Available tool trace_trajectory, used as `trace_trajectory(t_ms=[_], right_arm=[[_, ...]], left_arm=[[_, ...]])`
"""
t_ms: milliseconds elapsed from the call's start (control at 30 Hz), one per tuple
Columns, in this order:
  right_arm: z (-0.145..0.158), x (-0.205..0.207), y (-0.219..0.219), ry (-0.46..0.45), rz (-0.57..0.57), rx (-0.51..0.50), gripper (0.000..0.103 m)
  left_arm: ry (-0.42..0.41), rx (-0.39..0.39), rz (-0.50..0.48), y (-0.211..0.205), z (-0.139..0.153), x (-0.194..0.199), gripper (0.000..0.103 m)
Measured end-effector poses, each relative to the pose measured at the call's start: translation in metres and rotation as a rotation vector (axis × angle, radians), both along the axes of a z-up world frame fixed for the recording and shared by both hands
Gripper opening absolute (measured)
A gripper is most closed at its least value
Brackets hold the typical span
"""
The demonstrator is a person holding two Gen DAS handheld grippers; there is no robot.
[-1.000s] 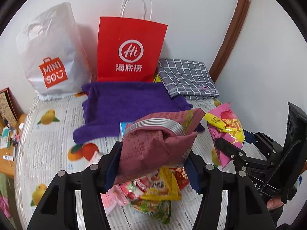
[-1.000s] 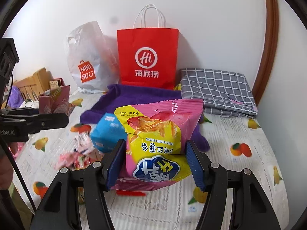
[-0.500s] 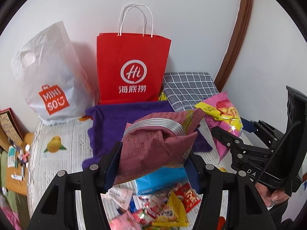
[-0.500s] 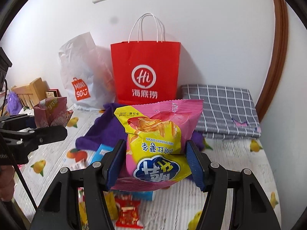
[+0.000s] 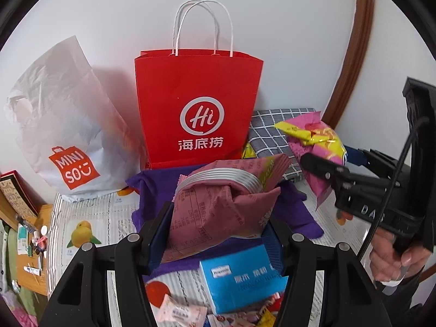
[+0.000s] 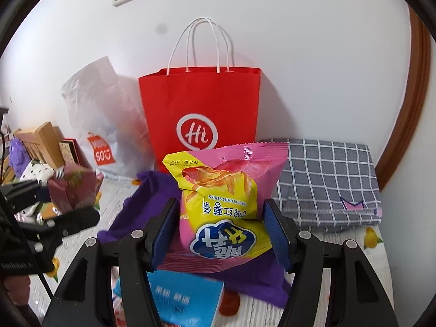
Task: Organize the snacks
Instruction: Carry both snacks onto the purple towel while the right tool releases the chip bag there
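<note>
My left gripper (image 5: 218,234) is shut on a dusty-pink snack packet (image 5: 223,204) with silver stripes, held above the bed. My right gripper (image 6: 220,234) is shut on a pink and yellow bag of sweet potato sticks (image 6: 223,199). Each gripper shows in the other's view: the chips bag (image 5: 313,147) at the right of the left wrist view, the pink packet (image 6: 73,188) at the left of the right wrist view. An open red paper bag (image 5: 199,109) with white handles stands against the wall straight ahead. A blue box (image 5: 242,278) and small loose snacks (image 5: 179,313) lie below.
A white plastic shopping bag (image 5: 60,125) leans left of the red bag. A purple cloth (image 5: 152,188) is spread before it, and a folded grey checked cloth (image 6: 327,179) lies to the right. The bed has a fruit-print cover (image 5: 81,229). Wooden furniture with clutter (image 5: 24,245) stands at the left.
Both grippers have carried their packets forward and upward toward the red bag, which now looms larger. The blue box and loose snacks have slid down under the grippers.
</note>
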State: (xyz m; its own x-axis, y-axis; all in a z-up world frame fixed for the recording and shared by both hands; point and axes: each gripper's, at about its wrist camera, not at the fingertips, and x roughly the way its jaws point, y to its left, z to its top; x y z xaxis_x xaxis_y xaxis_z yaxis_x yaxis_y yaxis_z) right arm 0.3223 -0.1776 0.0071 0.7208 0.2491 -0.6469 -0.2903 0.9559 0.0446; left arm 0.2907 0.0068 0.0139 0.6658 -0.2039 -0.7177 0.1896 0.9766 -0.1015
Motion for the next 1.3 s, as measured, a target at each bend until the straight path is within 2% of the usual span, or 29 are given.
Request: trace_trajectory(t_ms=[200,567,900,1133,1300], right_arm=[[-0.010,0.030,0.000,0.021,-0.009,0.003,0.063],[-0.057,0.077,-0.016,0.129,-0.022,0.008,0.062],[-0.097,0.098,-0.011,0.208,0.017,-0.029,0.062],[-0.132,0.109,0.000,0.263,0.030,-0.047,0.061],[-0.145,0.113,0.002,0.298,0.022,-0.055,0.062]], left_arm=[[0.021,0.007,0.011,0.005,-0.013,0.024,0.059],[0.087,0.023,0.059,0.029,-0.051,0.076,0.059],[0.189,-0.038,0.087,0.046,-0.101,0.105,0.059],[0.246,-0.036,0.099,0.049,-0.126,0.117,0.059],[0.282,-0.043,0.111,0.053,-0.139,0.123,0.059]])
